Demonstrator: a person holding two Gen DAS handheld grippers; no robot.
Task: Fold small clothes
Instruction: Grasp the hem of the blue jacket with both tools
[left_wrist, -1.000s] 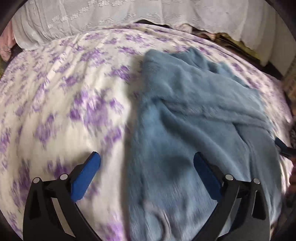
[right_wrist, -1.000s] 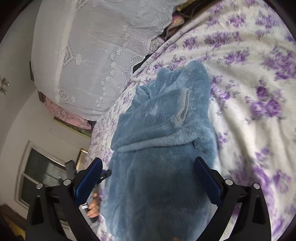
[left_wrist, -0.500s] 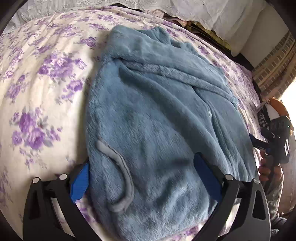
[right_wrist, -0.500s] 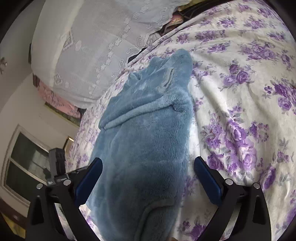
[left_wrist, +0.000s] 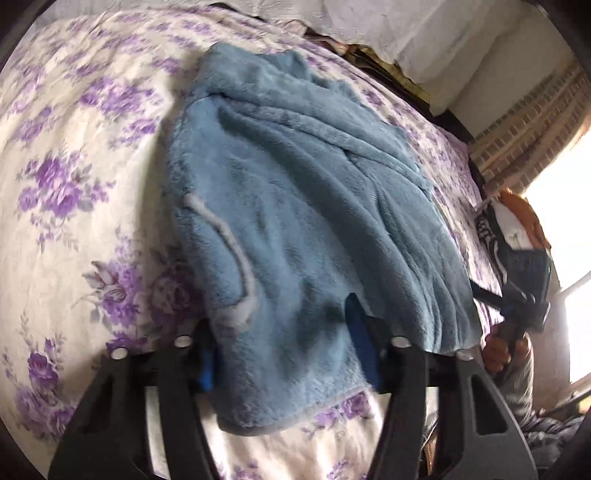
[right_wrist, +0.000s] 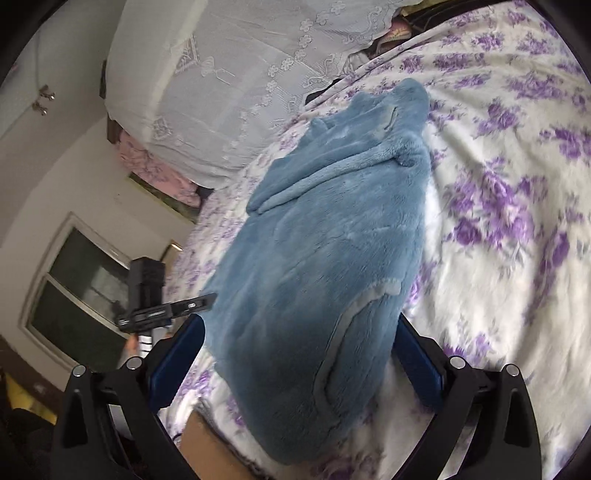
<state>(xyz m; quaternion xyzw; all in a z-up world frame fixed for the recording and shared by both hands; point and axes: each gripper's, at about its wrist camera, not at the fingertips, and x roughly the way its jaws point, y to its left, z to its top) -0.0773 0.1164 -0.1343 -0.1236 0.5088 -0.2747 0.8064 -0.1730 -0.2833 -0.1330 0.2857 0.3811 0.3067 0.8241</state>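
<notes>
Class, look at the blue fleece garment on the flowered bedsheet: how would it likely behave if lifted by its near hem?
The blue fleece garment would probably droop limply, since it already lies in soft folds. Its thick pile suggests grip, not slipperiness. It looks unbreakable and unlikely to roll.

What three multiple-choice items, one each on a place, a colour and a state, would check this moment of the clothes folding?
1. Where does the fleece garment lie?
A. on the flowered bedspread
B. on a bare wooden floor
C. on a hanger

2. What colour are the bedspread's flowers?
A. red
B. purple
C. yellow

3. How do the right tongs stand?
A. shut on a sock
B. shut and empty
C. open, one pad on each side of the garment's near end

Answers: 1 A, the garment is spread flat on the printed cover; 2 B, purple blooms on white cloth show in both views; 3 C, the blue pads stand wide apart at the fleece's edges.
</notes>
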